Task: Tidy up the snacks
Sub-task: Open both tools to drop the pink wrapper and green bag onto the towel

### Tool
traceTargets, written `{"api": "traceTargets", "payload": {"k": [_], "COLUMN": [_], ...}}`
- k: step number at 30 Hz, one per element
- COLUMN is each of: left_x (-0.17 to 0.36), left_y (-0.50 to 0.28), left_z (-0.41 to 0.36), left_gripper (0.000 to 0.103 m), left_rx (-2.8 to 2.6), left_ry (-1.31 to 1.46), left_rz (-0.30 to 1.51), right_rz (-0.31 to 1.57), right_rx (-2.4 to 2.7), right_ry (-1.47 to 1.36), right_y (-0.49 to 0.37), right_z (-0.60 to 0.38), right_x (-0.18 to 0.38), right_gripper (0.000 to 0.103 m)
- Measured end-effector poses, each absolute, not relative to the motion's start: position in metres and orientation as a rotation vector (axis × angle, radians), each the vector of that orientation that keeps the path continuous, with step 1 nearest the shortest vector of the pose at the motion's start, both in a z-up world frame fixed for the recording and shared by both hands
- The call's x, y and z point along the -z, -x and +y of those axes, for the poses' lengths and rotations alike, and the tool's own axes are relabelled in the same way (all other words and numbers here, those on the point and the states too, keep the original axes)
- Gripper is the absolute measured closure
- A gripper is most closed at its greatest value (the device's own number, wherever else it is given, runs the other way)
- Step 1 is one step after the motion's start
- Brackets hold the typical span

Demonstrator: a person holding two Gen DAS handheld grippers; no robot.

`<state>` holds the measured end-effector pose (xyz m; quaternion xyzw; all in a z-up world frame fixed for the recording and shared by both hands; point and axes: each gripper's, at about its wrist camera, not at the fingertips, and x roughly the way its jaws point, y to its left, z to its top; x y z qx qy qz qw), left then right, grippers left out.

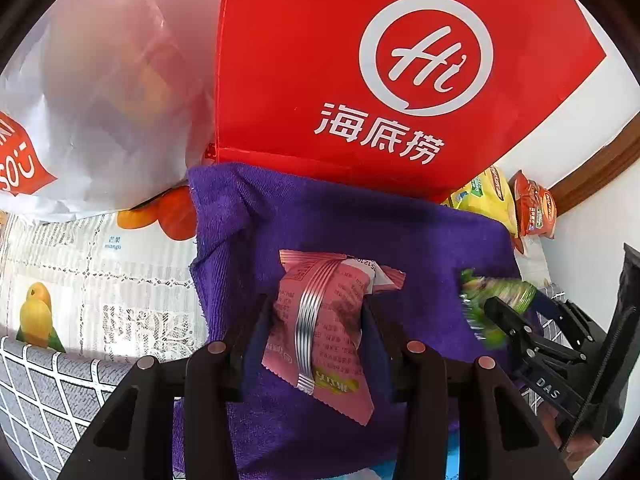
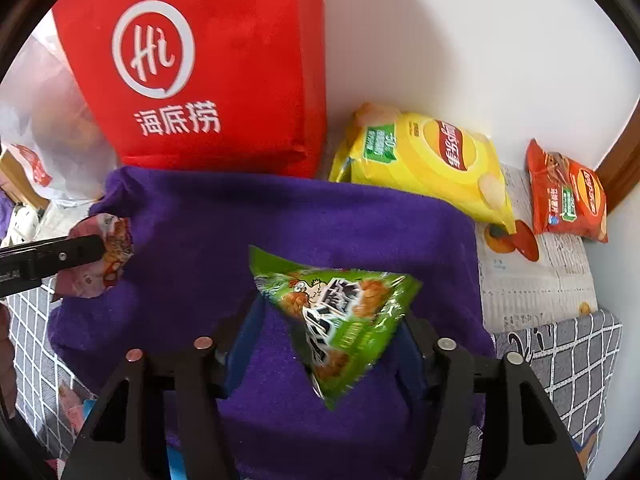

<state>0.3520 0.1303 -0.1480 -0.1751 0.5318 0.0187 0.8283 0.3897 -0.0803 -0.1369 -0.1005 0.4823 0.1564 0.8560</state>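
At the far left a white plastic bag (image 1: 100, 92) slumps against the wall, with a red patch printed in white letters that read partly as "SO". Below it the bench (image 1: 100, 280) wears a lace-patterned cover printed with fruit; the word "mango" is legible beside an orange fruit picture. A grey checked cloth (image 1: 36, 396) lies at the near left edge.

Next comes a tall red bag (image 1: 360, 64), upright, bearing a white ring with "Hi" inside and the characters 海底捞 beneath. A purple towel (image 1: 320, 216) spreads in front of it, its back edge touching the bag's base.

Over the towel, the left gripper (image 1: 316, 320) has its fingers closed on a pink snack packet (image 1: 324, 332); the packet shows its back seam, small Chinese print too fine to read and a yellow strip near its lower corner. It is held above the towel's middle.

To its right the right gripper (image 2: 332, 328) has its fingers clamped on a green snack packet (image 2: 336, 312) with a cartoon chicken and bold black-and-white characters, also held over the towel.

Beyond the towel's right corner a yellow Lay's chip bag (image 2: 424, 164) leans by the wall, labelled 乐事 in its red oval. Further right, apart from it, a smaller red Lay's bag (image 2: 568, 196) rests on the bench near a brown wooden trim (image 2: 620, 168).
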Motion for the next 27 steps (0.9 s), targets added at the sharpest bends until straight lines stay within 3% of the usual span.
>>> {"api": "traceTargets", "payload": {"k": [3, 5, 10, 27], "left_x": [0.147, 0.144, 0.134, 0.104], "left_y": [-0.352, -0.351, -0.348, -0.333], "left_z": [0.13, 0.129, 0.126, 0.132], "left_gripper": [0.056, 0.043, 0.036, 0.034], "left_rx": [-0.03, -0.027, -0.032, -0.08], "left_ry": [0.372, 0.367, 0.341, 0.295], "left_rz": [1.131, 1.126, 1.093, 1.032], "right_rz": [0.976, 0.958, 0.933, 0.793], "right_rx": [-0.334, -0.334, -0.334, -0.336], "right_ry": [0.221, 0.225, 0.196, 0.089], "right_y": [-0.385, -0.381, -0.378, -0.34], "right_z": [-0.079, -0.078, -0.082, -0.09], "right_x": [0.128, 0.122, 0.111, 0.053], "right_gripper": [0.026, 0.025, 0.025, 0.025]}}
